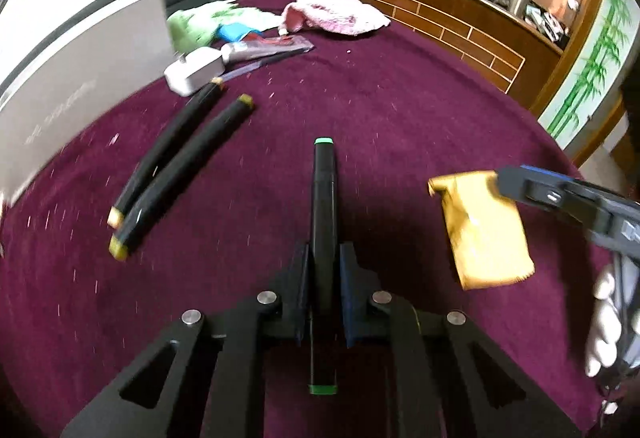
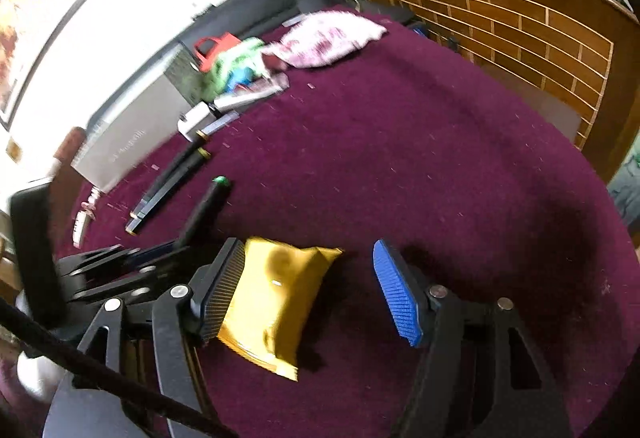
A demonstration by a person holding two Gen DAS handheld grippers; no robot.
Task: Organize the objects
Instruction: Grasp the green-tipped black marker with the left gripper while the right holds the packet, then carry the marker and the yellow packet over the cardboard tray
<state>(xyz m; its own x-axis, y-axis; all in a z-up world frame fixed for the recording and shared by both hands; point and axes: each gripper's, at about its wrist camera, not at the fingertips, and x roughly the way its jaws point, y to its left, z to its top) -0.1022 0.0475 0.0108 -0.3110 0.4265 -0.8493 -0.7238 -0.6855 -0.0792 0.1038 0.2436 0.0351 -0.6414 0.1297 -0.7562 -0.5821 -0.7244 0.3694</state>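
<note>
Lying on the maroon tabletop (image 1: 400, 110): a yellow packet (image 2: 276, 298), sitting between the widely parted right tongs (image 2: 312, 294), touching the left pad only. Gripping a green-capped black marker (image 1: 325, 222), lengthwise: the left tongs (image 1: 325, 278), clamped tight around its barrel.

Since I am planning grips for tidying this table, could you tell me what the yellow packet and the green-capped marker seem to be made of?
Yellow packet: probably glossy foil or plastic film; it shows creases, a bright glint and a crimped, serrated end seam.
Green-capped marker: apparently hard black plastic with a dull sheen and green end caps; it stays straight and rigid in the left tool.
</note>
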